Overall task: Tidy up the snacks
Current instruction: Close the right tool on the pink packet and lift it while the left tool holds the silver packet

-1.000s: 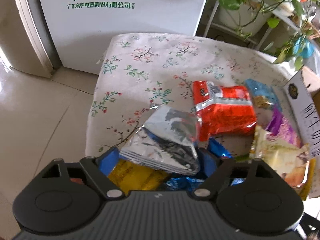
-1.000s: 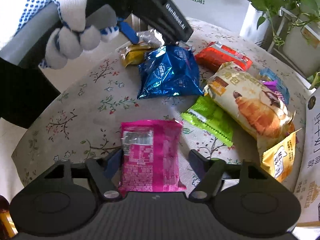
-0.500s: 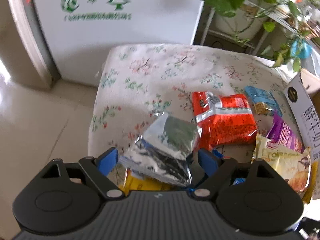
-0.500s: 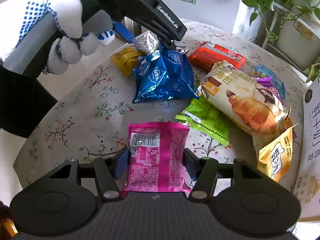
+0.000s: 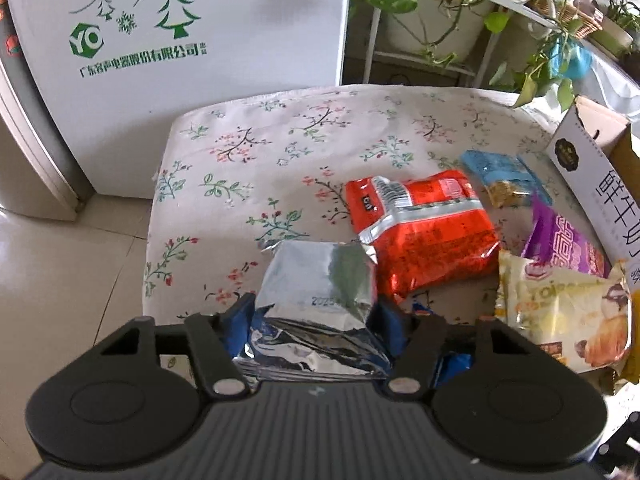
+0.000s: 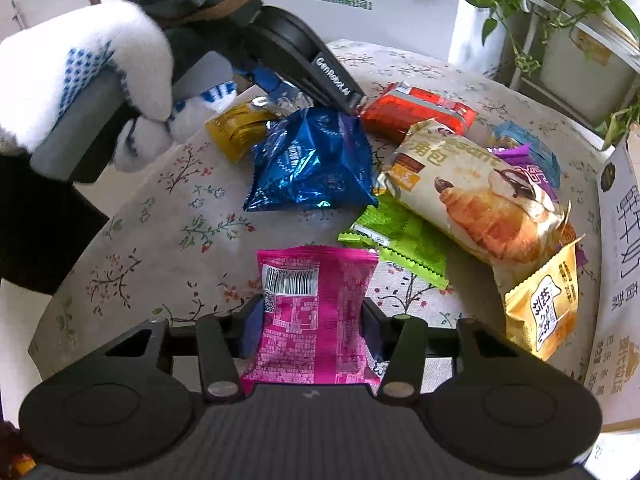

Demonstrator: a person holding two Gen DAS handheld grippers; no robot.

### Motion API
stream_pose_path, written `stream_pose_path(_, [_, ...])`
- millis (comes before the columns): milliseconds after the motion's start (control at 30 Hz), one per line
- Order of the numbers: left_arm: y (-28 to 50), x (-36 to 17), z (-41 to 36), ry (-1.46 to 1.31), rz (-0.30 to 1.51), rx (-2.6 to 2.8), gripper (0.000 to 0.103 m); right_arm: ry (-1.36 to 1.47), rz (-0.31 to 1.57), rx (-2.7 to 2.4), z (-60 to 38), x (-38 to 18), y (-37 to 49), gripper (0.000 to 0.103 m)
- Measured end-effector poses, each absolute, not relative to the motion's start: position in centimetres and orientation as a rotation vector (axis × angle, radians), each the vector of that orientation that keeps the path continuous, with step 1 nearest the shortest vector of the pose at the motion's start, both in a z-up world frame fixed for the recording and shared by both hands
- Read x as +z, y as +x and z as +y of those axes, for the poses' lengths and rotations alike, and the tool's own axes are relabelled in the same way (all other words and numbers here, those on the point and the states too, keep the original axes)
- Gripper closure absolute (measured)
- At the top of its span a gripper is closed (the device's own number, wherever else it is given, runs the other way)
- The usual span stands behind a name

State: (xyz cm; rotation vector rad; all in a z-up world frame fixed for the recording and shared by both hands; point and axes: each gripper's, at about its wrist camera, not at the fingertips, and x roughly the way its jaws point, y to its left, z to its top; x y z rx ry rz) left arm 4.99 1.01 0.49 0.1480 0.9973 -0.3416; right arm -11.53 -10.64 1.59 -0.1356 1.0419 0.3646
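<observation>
My left gripper [image 5: 314, 314] is shut on a silver foil snack pack [image 5: 320, 304] and holds it above the flowered table [image 5: 256, 160]; it also shows in the right wrist view [image 6: 286, 96]. My right gripper [image 6: 312, 320] is shut on a pink snack pack [image 6: 314, 312] near the table's front. On the table lie a red pack [image 5: 424, 232], a blue foil bag [image 6: 312, 168], a gold pack [image 6: 236, 130], a green pack [image 6: 396, 236], a croissant bag [image 6: 472, 192], a yellow pack [image 6: 544, 304], a purple pack [image 5: 564, 244] and a light blue pack [image 5: 504, 178].
An open cardboard box [image 5: 600, 184] stands at the table's right edge. A white appliance [image 5: 180, 40] stands behind the table. Potted plants on a rack [image 5: 460, 12] are at the back right. Tiled floor [image 5: 60, 280] lies to the left.
My left gripper has closed on the silver pack and lifted it off the gold and blue packs. My right gripper has closed on the pink pack.
</observation>
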Motion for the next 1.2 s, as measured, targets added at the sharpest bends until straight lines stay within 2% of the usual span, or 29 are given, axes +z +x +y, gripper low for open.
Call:
stream_pose_path(567, [2.0, 3.3, 3.2, -0.08, 0.964, -0.31, 0.042, 0.012, 0.986, 0.323, -13.3, 4.4, -11.7, 0.046])
stream_pose_path(1200, [-4.0, 5.9, 3.4, -0.152, 0.898, -0.273, 0.042, 0.061, 0.872, 0.251, -15.2, 8.2, -11.8, 0.046])
